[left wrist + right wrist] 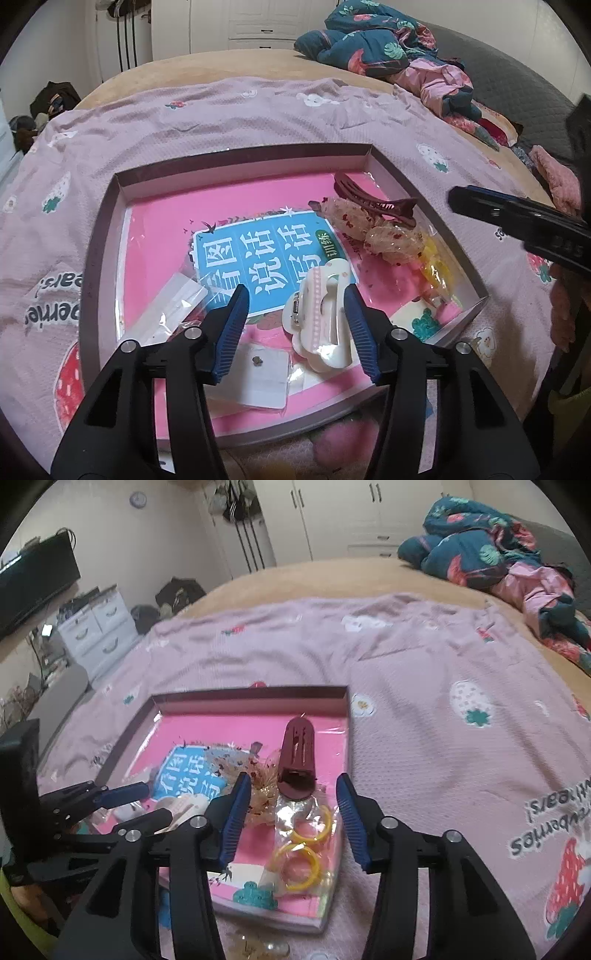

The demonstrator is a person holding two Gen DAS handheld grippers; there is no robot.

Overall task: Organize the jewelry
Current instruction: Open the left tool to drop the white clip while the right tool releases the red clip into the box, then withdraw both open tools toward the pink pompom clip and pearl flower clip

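Pink printed blanket [406, 672] over tan bed [221, 66]; crumpled floral quilt [476, 542] at far end; white drawers [99, 627] beside.

tray [236, 155] centre free, hair clips [373, 201] crowding right

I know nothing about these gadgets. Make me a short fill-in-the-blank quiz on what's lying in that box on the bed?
1. The book lining the box has a ___ cover.
2. The hoops in the clear bag are ___.
3. The white hair claw lies between the fingers of the ___ gripper.
4. The long hair clip is dark ___.

Missing words: pink; yellow; left; red
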